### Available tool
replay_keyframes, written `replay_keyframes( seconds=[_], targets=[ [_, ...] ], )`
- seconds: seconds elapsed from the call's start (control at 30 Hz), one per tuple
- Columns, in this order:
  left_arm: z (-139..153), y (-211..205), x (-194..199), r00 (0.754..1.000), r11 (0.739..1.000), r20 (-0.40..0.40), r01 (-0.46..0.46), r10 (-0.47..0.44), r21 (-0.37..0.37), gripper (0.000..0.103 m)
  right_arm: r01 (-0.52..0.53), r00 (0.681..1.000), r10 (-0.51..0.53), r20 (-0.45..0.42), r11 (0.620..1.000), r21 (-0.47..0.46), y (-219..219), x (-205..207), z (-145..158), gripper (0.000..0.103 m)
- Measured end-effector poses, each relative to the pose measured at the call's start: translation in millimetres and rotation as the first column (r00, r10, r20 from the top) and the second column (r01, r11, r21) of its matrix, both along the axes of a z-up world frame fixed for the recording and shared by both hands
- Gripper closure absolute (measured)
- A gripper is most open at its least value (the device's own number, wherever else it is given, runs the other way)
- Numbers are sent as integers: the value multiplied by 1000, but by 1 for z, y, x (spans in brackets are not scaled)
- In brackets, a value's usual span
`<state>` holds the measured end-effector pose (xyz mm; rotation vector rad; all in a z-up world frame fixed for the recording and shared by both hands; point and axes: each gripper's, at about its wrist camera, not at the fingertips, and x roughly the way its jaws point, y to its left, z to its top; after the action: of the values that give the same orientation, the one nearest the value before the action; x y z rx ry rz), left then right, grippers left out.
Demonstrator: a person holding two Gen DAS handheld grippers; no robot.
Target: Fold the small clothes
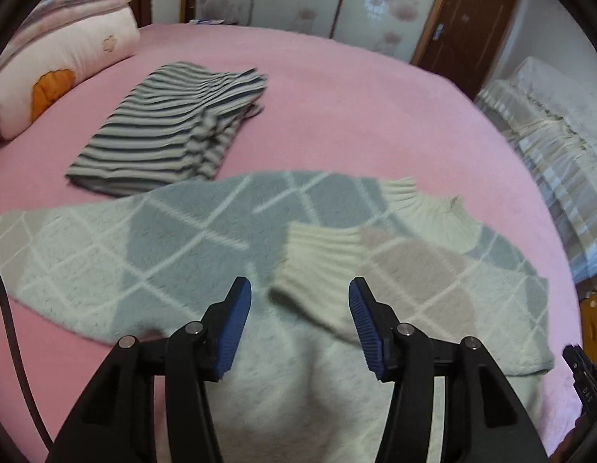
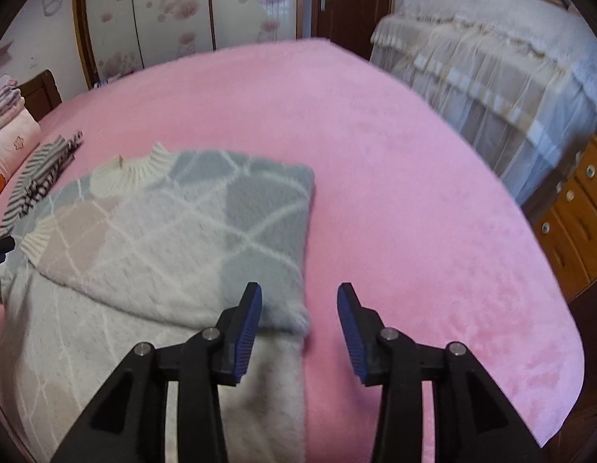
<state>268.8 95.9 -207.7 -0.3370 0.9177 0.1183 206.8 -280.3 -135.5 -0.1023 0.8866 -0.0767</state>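
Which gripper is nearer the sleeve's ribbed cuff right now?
Left. The left gripper hangs open just above the ribbed cuff, which lies between its fingers. The right gripper is open over the sweater's far folded edge, away from it.

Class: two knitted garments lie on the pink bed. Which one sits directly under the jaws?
The fuzzy diamond-patterned sweater with cream ribbed cuffs; the striped garment lies farther away, near the pillows.

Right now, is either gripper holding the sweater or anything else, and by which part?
Nothing is held. The left gripper and right gripper both stand open above the argyle sweater, pads clear of it.
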Motion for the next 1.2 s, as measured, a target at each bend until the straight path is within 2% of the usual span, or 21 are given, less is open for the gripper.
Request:
replay_keyframes(
  seconds=[0.1,0.2,0.23,0.27,0.33,0.43,0.53,0.63,0.8,0.83,0.87,0.9,1.07,1.2],
  targets=[
    [-6,-12,19,999,999,-19,33,-34,-41,52,-86,996,85,14,995,59,35,15,4,62],
    [-12,-32,38,997,993,-19,72,-74,-94,52,-191,980,196,-33,975,111,83,42,-13,64],
    [-14,-40,44,996,991,-16,83,-85,-105,52,-211,975,217,-49,970,118,95,48,-20,69],
    [-15,-47,49,995,990,-16,93,-95,-107,52,-227,969,238,-71,964,134,106,57,-29,75],
    [-22,-57,60,993,989,-28,108,-111,-98,52,-243,954,269,-131,953,183,125,77,-49,78],
    [-35,-63,71,992,992,-63,109,-114,-67,52,-240,946,270,-176,954,178,132,91,-71,79],
    [-46,-58,75,991,995,-80,101,-103,-21,54,-225,954,248,-170,963,145,123,97,-76,89],
    [-52,-48,76,991,994,-80,105,-105,-3,62,-176,969,187,-161,981,79,102,98,-73,90],
    [-53,-25,70,992,994,-68,105,-104,19,64,-64,988,65,-141,998,7,35,93,-63,91],
    [-53,-20,68,993,995,-66,103,-101,19,65,-50,989,51,-136,999,9,23,91,-61,99],
    [-53,-17,66,993,995,-65,100,-99,20,66,-39,990,41,-136,999,17,14,88,-59,103],
    [-52,-13,65,993,995,-64,98,-96,26,66,-34,990,38,-136,999,31,5,86,-57,103],
    [-54,2,57,995,991,-78,72,-64,113,65,4,994,-8,-112,999,-38,-14,65,-53,103],
    [-60,15,56,994,995,-82,71,-65,67,63,6,991,-14,-134,998,-60,-17,62,-65,103]
  ],
)
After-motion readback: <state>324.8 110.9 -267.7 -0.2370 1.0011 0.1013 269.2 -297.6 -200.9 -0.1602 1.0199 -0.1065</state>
